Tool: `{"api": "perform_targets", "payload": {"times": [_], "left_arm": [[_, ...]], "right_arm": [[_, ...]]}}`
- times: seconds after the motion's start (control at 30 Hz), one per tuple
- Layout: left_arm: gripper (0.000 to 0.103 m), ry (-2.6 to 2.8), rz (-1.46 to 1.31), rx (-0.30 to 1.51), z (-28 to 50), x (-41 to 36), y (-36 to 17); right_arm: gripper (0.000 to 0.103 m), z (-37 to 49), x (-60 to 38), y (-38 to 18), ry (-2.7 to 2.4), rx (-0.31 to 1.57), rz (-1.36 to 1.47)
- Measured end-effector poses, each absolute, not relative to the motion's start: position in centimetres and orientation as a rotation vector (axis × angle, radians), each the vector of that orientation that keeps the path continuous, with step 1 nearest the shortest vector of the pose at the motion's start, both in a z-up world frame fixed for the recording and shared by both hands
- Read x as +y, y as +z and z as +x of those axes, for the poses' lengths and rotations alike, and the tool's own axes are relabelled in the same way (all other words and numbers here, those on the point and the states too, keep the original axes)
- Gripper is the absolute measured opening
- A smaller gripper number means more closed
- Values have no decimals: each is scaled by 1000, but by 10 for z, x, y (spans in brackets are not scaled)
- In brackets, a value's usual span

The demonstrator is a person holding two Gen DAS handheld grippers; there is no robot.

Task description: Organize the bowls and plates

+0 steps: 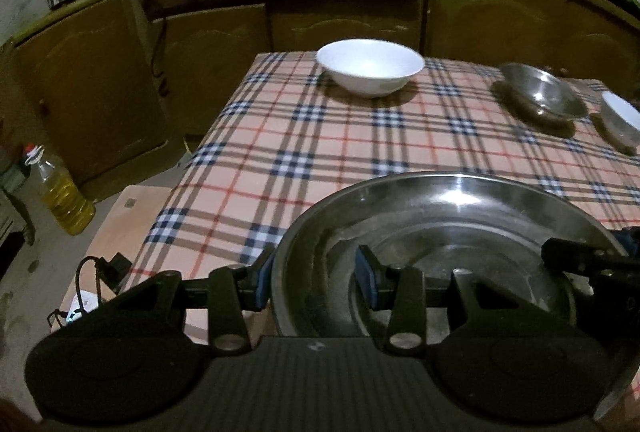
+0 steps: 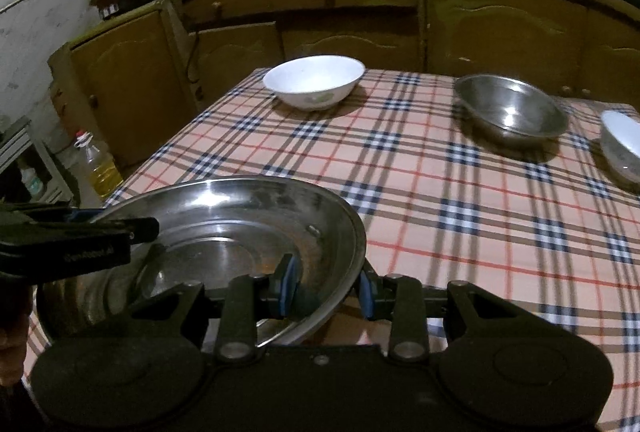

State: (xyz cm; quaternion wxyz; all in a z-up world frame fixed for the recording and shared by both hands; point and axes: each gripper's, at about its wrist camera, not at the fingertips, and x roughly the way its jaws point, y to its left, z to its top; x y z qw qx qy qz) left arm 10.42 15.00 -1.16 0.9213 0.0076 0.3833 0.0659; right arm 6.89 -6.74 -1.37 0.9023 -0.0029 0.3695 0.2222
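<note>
On the checked tablecloth (image 2: 460, 199), bowls sit before brown cabinets (image 2: 352, 27).

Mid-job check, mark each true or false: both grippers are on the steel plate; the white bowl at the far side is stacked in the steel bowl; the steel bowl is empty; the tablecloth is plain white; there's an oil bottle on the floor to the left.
1. Both grippers grip the steel plate. True: the left gripper straddles its left rim, the right gripper its right rim.
2. The white bowl sits inside the steel bowl. False: they stand apart on the tablecloth.
3. The steel bowl is empty. True.
4. The tablecloth is plain white. False: it is plaid.
5. An oil bottle stands on the floor to the left. True.
</note>
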Motion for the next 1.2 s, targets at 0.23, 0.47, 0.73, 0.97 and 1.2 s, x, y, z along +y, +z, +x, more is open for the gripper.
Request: {"api": "perform_targets", "payload": {"times": [0.23,0.47,0.73,0.97,1.2], "left_arm": [[42,154,25,812,113,171,-25],[43,173,18,816,122,185,-34],[43,170,12,807,125,190,-42],[45,177,11,799,121,188,-45],[54,211,2,807,114,187,-40]], "right_arm": [[40,80,-45,-29,485,792,-5],[40,89,-28,-38,496,794,5],[40,93,-21,-44,493,804,11],[41,92,-23,-47,480,830,9],[48,89,-39,-31,457,761,11]]}}
